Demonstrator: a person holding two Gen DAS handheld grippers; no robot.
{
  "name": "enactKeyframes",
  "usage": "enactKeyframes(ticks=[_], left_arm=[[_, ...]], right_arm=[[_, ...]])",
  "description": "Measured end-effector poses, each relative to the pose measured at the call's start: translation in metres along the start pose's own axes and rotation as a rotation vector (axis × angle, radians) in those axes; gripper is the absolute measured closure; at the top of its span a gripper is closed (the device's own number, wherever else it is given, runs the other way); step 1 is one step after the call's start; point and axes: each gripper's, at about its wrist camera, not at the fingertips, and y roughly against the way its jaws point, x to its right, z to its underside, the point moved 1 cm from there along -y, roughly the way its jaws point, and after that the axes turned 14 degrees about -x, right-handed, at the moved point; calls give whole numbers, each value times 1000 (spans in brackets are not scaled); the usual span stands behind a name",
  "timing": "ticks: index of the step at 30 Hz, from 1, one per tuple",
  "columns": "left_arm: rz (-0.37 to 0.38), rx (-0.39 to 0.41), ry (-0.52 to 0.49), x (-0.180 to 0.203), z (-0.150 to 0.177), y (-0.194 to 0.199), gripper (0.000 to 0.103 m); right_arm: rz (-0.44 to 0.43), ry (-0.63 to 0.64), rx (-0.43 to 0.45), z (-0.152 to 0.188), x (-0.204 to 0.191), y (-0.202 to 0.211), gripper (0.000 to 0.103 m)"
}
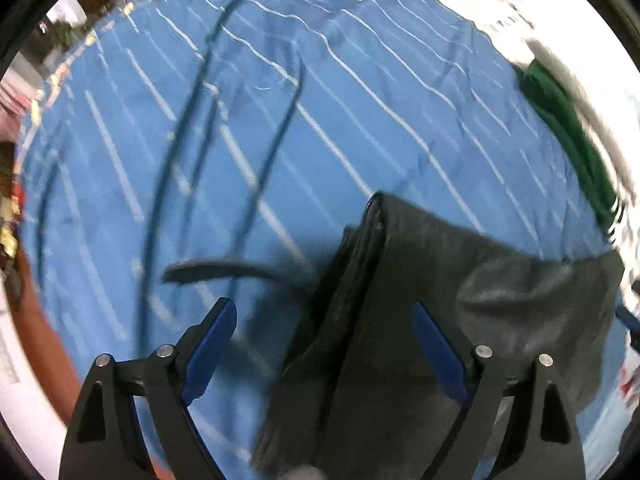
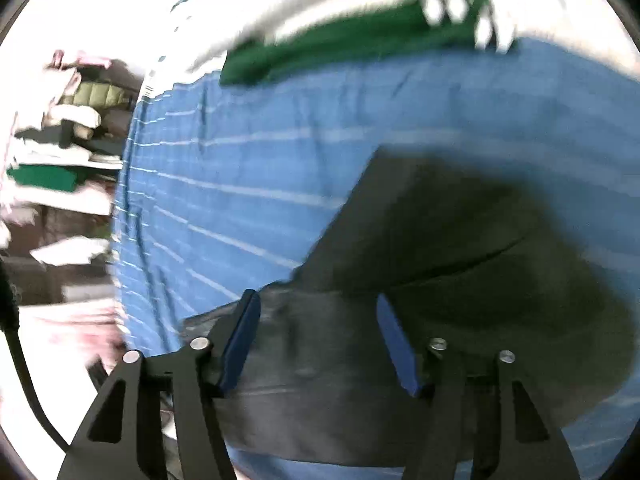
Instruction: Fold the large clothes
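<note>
Dark garment [image 1: 420, 300], partly folded, lies on the blue striped bedsheet [image 1: 280, 120]. Left hand-held gripper [image 1: 324, 344] and right hand-held gripper [image 2: 316, 336] hover over it, jaws wide apart, holding nothing. Risk: loose cables [image 1: 192, 160] beside the fold may snag; pinching one layer would undo the stack.

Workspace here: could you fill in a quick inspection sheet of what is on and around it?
Surface: blue sheet with white stripes, wrinkled.
Job's things: dark grey garment, partly folded, its layered edge showing in the left view.
Clutter: green folded cloth at the sheet's far edge, pale fabric beside it.
Grippers: left gripper and right gripper both open above the grey garment, holding nothing.
Cables: thin dark cables curving across the sheet; a black cable at the right view's edge.
Surroundings: shelves with stacked clothes; views blurred.
</note>
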Motion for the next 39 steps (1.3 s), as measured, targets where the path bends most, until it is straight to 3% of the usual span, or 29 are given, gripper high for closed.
enactKeyframes(ticks=[5,6,7,10,13,14,15,17,20,22,26,28,30,31,32,33,35,39], left_arm=[[-41,12,-97,31,-33,-28,19],[-52,25,-118,36,-34,-29,26],[-76,42,-165,46,-33,-31,49],[-145,82,-216,55,-24,-32,55],[-142,97,-230,55,-16,-30,60],[-140,97,-231,53,-15,-29,60],[-139,95,-232,52,-15,-29,60],[-133,88,-231,53,-14,-30,60],[-118,78,-229,57,-18,-29,60],[-108,76,-238,59,-22,-30,57],[-91,54,-242,57,-28,-35,53],[-83,41,-236,56,-29,-30,52],[-76,57,-222,56,-25,-14,51],[-95,85,-219,57,-21,-1,44],[-128,109,-220,58,-17,10,28],[-161,141,-219,59,-10,24,20],[-180,173,-206,60,1,39,14],[-81,148,-190,71,23,35,14]], right_arm=[[117,67,13,-34,21,19,35],[128,80,10,-40,24,20,35],[133,103,11,-48,27,17,35],[107,191,-30,-71,23,1,33],[39,268,-134,-88,13,-29,33],[7,263,-201,-92,15,-42,34],[26,253,-212,-94,13,-52,55],[63,214,-208,-94,17,-54,87],[-25,76,-128,-88,34,-33,94],[-27,-18,-111,-84,48,-32,95],[-16,-140,-160,-85,65,-59,95],[11,-137,-177,-88,60,-62,89],[41,-97,-151,-85,49,-43,71],[73,-68,-126,-81,43,-26,66],[113,-32,-92,-73,34,-12,60],[149,8,-60,-63,22,4,60],[153,57,-54,-45,8,22,60],[98,87,-214,-16,-10,-7,60]])
